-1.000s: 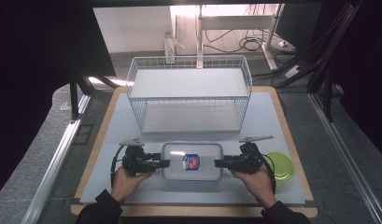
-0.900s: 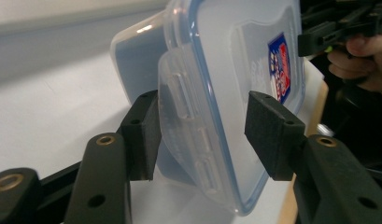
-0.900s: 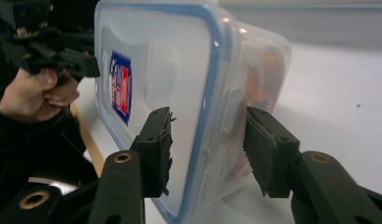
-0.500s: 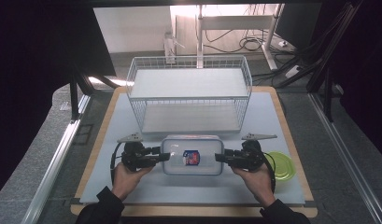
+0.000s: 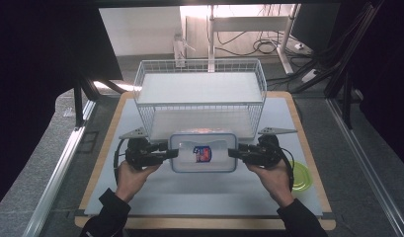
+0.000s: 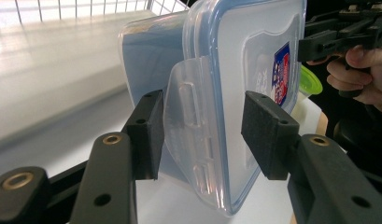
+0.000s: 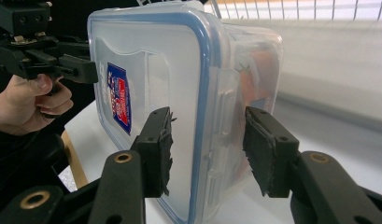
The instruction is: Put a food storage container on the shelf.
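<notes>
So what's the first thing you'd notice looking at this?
A clear plastic box with a blue-rimmed lid and a red and blue sticker, at the front middle of the table. The left gripper and right gripper clamp its two ends. Right behind it stands a white wire rack, and a green lid lies at the table's right edge.

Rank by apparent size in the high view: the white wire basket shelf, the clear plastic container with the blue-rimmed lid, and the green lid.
1. White wire basket shelf, clearly largest.
2. Clear plastic container with the blue-rimmed lid, lifted toward the camera, so it may look slightly bigger than it is.
3. Green lid, smallest, partly hidden behind the right hand.
</notes>
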Demonstrator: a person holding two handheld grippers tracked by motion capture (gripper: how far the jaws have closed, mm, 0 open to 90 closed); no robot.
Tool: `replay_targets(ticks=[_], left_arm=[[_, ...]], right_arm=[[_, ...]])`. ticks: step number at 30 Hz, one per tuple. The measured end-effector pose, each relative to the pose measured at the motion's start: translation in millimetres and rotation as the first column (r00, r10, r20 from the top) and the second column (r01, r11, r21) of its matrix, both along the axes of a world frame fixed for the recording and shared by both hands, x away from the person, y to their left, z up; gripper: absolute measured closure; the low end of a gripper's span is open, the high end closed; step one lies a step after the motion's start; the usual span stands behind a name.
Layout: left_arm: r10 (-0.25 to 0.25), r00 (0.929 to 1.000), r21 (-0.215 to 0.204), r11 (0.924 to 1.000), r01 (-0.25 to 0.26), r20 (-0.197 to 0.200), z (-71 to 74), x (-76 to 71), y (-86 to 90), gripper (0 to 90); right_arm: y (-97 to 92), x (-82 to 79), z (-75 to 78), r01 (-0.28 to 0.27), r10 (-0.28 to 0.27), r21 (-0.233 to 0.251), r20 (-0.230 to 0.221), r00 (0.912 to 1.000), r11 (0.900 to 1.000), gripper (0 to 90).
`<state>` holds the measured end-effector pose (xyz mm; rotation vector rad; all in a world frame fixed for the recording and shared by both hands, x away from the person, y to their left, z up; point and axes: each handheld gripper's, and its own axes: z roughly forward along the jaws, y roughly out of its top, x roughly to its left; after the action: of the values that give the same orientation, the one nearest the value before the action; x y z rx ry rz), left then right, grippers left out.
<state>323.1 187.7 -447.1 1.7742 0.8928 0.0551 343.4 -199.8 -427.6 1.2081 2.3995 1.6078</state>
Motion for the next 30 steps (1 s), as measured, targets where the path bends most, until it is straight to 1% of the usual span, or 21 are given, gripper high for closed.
replay_targets(ticks=[2, 3, 5, 9, 15, 20, 23, 25, 28, 30], left_arm=[[-0.002, 1.0, 0.002, 1.0, 0.002, 0.008, 7.4, 3.4, -0.5, 50.7], [-0.002, 0.9999, 0.002, 1.0, 0.002, 0.012, 11.2, 4.9, -0.4, 50.7], [-0.001, 0.9997, 0.005, 1.0, 0.001, 0.023, 19.0, 7.7, -0.3, 50.8], [0.004, 0.9991, 0.001, 1.0, -0.004, 0.042, 33.8, 12.9, 1.7, 51.0], [0.014, 0.9979, 0.002, 0.9999, -0.015, 0.063, 53.0, 20.7, 4.4, 50.9], [0.02, 0.9972, -0.002, 0.9998, -0.02, 0.072, 66.7, 28.1, 5.8, 51.0], [0.017, 0.9967, 0.0, 0.9999, -0.017, 0.08, 73.5, 32.6, 7.6, 50.9], [0.02, 0.9962, -0.007, 0.9998, -0.02, 0.084, 78.0, 34.5, 9.0, 50.9], [0.027, 0.9954, -0.012, 0.9996, -0.026, 0.092, 85.2, 37.5, 11.4, 50.9], [0.031, 0.9955, -0.017, 0.9994, -0.029, 0.089, 89.6, 39.9, 13.1, 51.0]], right_arm=[[-1.0, 5.1, 9.8, 0.005, -0.005, 0.01, 0.007, 1.0, 0.9999, 53.5], [-1.0, 5.1, 9.8, 0.005, -0.005, 0.01, 0.007, 1.0, 0.9999, 53.5], [-1.5, 8.6, 15.2, 0.005, -0.005, 0.019, 0.017, 0.9998, 0.9998, 53.5], [-1.1, 15.1, 26.4, 0.006, -0.007, 0.042, 0.023, 0.9997, 0.9991, 53.4], [1.6, 25.9, 43.0, 0.003, -0.005, 0.056, 0.034, 0.9994, 0.9984, 53.4], [2.9, 33.9, 55.7, 0.006, -0.008, 0.069, 0.043, 0.999, 0.9976, 53.4], [4.7, 37.9, 64.8, 0.01, -0.014, 0.067, 0.062, 0.998, 0.9977, 53.3], [6.2, 40.5, 71.5, 0.011, -0.016, 0.066, 0.072, 0.9973, 0.9977, 53.2], [8.9, 44.7, 80.8, 0.011, -0.017, 0.068, 0.081, 0.9966, 0.9976, 53.2], [10.7, 47.6, 86.1, 0.01, -0.016, 0.067, 0.081, 0.9966, 0.9977, 53.2]])
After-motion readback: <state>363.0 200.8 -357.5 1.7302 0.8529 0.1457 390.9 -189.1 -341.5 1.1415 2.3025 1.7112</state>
